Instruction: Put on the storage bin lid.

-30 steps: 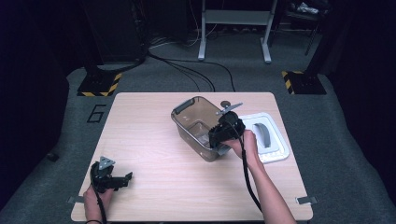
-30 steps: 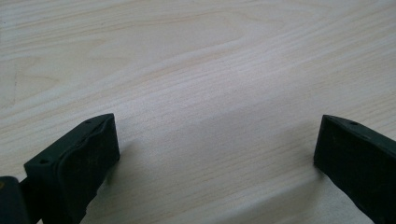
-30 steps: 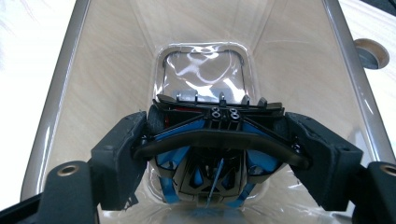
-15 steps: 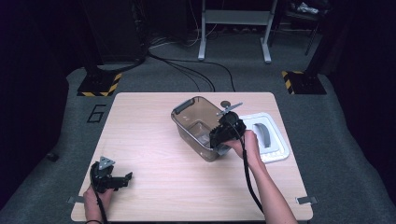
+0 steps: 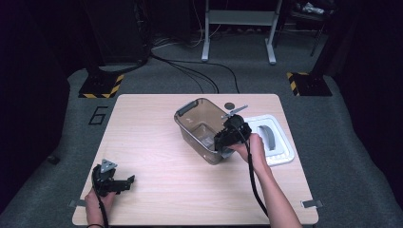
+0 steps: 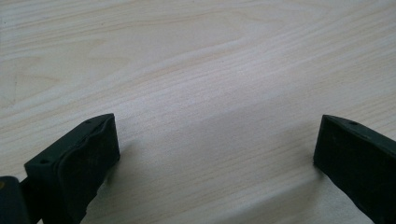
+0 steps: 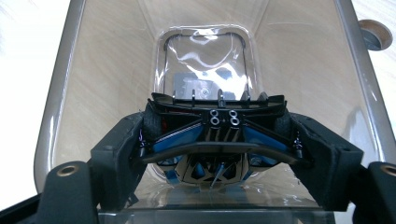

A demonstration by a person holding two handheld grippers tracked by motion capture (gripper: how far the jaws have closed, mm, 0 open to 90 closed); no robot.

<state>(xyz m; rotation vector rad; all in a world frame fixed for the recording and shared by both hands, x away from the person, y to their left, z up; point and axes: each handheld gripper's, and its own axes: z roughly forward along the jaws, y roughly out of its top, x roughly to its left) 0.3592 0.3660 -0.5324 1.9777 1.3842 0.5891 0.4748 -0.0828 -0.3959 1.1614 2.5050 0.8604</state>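
A clear, brown-tinted plastic bin (image 5: 187,108) stands at the middle of the wooden table. At the bin's near right corner my right gripper (image 5: 227,137) is shut on a black and blue toy car (image 7: 215,135). Its pads press on the car's two sides, and the car hangs just inside the bin's (image 7: 56,93) open top. My left gripper (image 5: 124,183) rests at the table's front left with its jaws wide apart. Between its fingertips there is bare wood (image 6: 215,116).
A white lid (image 5: 280,152) with a grey handle lies right of the bin. A small dark disc (image 5: 229,105) sits behind the bin. Bare tabletop (image 5: 157,156) stretches between my two hands. Cables and stand legs lie on the floor beyond the far edge.
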